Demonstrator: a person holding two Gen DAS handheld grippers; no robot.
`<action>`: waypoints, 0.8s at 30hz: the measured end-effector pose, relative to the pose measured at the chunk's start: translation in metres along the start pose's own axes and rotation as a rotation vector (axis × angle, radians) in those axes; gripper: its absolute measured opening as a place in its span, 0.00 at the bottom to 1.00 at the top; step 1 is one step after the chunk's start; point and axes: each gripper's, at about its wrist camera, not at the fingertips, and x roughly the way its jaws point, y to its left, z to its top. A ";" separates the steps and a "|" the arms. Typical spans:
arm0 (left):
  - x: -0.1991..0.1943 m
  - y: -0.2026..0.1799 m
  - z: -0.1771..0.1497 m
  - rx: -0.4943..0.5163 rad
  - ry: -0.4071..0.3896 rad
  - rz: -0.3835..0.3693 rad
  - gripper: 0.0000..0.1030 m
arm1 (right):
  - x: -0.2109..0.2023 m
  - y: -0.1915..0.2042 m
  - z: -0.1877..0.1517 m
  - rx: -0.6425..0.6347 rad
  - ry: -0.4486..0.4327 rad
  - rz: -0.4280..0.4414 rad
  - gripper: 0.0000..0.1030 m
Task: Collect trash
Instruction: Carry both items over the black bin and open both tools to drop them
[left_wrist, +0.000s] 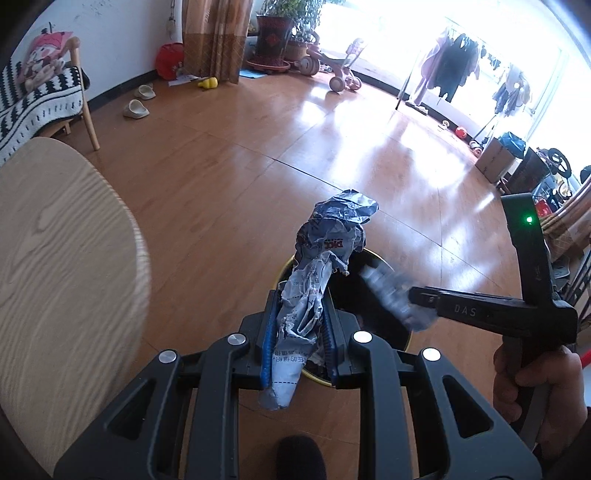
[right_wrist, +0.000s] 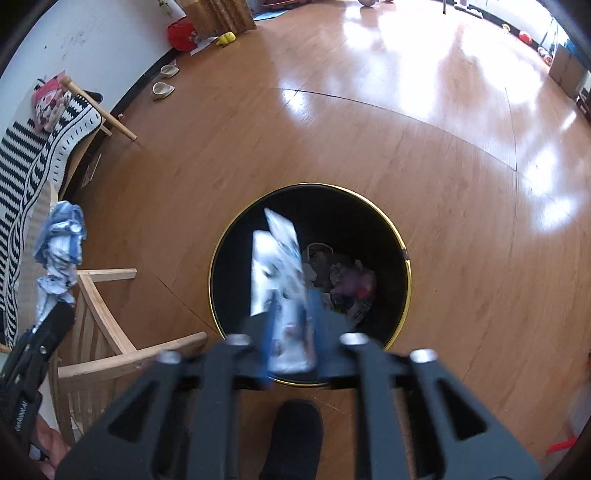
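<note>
Black bin with gold rim on wooden floor; mixed crumpled trash at bottom. Right claw above bin mouth, pinching flattened blue-white wrapper, blurred. Left claw pinching crumpled printed paper, held above bin's near rim. Round wooden table at left.

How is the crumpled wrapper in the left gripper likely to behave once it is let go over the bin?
The crumpled wrapper looks thin and creased, so probably very light and floppy. Its top flops above the left gripper, so it may unfold or drift rather than drop straight. It should still land in the bin below.
</note>
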 end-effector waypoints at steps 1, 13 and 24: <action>0.004 -0.002 0.000 -0.001 0.005 -0.007 0.20 | -0.002 -0.002 0.000 0.003 -0.017 0.001 0.67; 0.041 -0.019 -0.003 0.009 0.060 -0.084 0.21 | -0.025 -0.035 0.003 0.104 -0.109 -0.021 0.72; 0.043 -0.036 -0.006 0.047 0.024 -0.139 0.69 | -0.048 -0.046 0.004 0.160 -0.184 -0.013 0.72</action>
